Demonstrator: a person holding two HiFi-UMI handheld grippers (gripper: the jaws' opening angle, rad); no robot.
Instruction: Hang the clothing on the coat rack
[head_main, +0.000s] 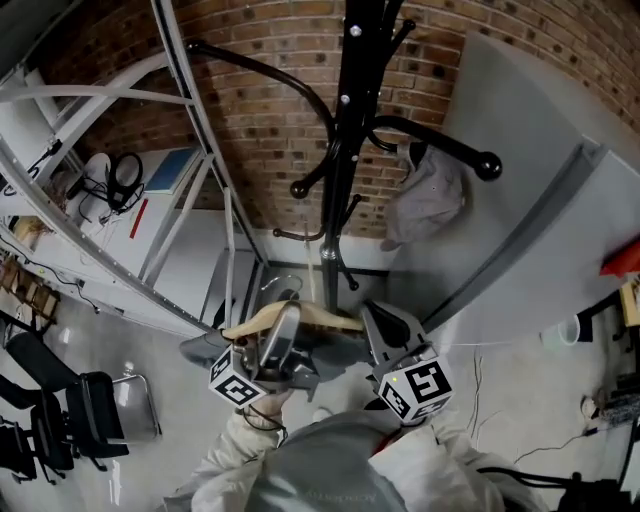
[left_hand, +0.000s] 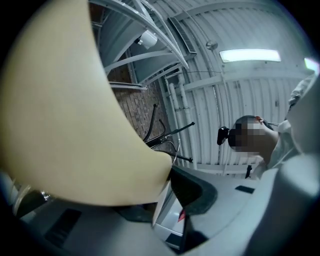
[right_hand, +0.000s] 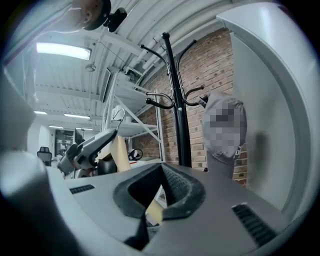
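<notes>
A brick wall (head_main: 270, 120) and grey floor (head_main: 150, 350) faced you. The black coat rack (head_main: 345, 150) stood upright, a grey garment (head_main: 430, 195) drooping from one arm. Your left tool (head_main: 285, 322) and right tool (head_main: 376, 318) each gripped the wooden hanger (head_main: 250, 323), lying crosswise.

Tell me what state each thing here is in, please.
coat rack: upright, one garment on it.
garment: hanging from a hook on the rack's right side.
hanger: bare, off the rack, held between the two grippers.
left gripper: closed on the hanger.
right gripper: closed on the hanger's other end, as far as shows.
</notes>
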